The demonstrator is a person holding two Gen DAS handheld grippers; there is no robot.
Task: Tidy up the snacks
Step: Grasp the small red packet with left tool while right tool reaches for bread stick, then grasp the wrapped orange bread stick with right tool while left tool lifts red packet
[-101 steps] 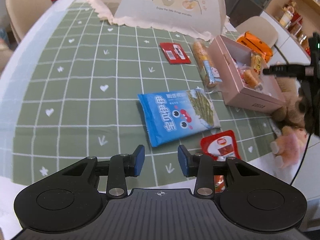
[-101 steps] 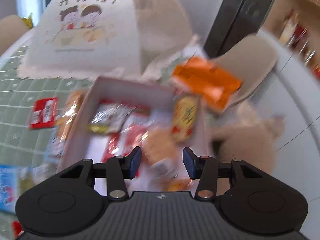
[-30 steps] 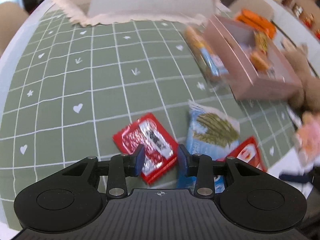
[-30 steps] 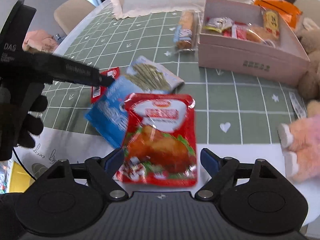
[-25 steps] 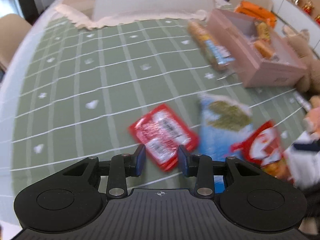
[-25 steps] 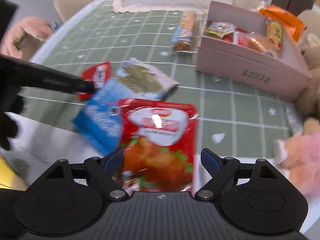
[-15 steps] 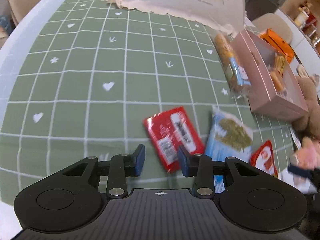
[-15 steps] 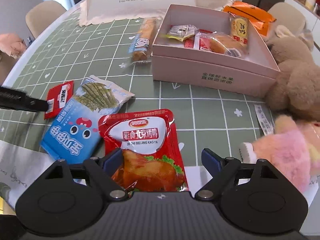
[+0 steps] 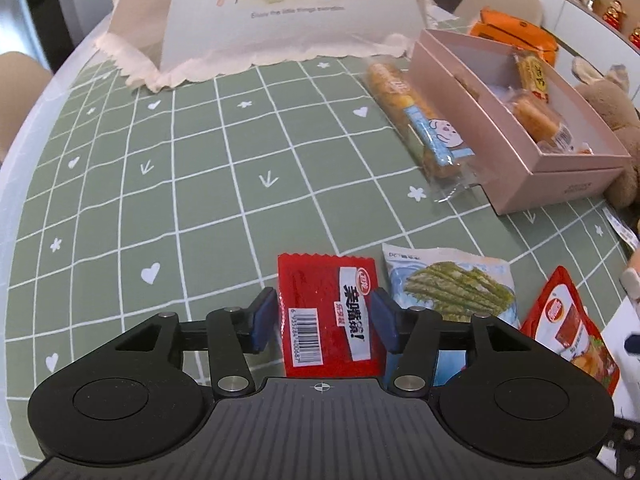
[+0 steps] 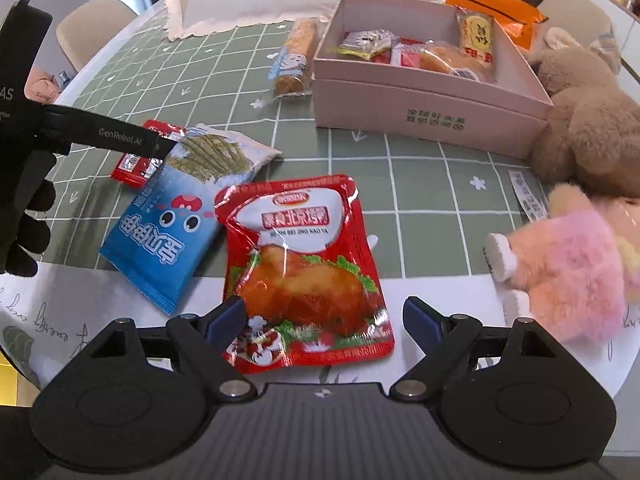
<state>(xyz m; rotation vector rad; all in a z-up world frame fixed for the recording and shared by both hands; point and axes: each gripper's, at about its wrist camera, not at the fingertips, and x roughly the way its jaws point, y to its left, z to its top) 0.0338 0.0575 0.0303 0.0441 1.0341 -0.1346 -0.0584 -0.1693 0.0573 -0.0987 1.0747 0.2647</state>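
Observation:
A small red snack packet lies flat on the green checked tablecloth between the fingers of my left gripper. Its jaws are opening and the pads stand just off the packet's sides. My right gripper is wide open over a red roast-chicken pouch, which lies at the table's front edge; the left pad is by the pouch's edge, the right pad clear of it. A blue seaweed pack lies between the two packets. The open pink box holds several snacks.
A long biscuit pack lies left of the pink box. An orange bag sits behind it. A brown plush and a pink plush crowd the right edge. A white mesh food cover stands at the back.
The left jaws have widened around the small red packet, which now lies straight between the fingers. The right gripper has come a little nearer the chicken pouch, its jaws as wide as before.

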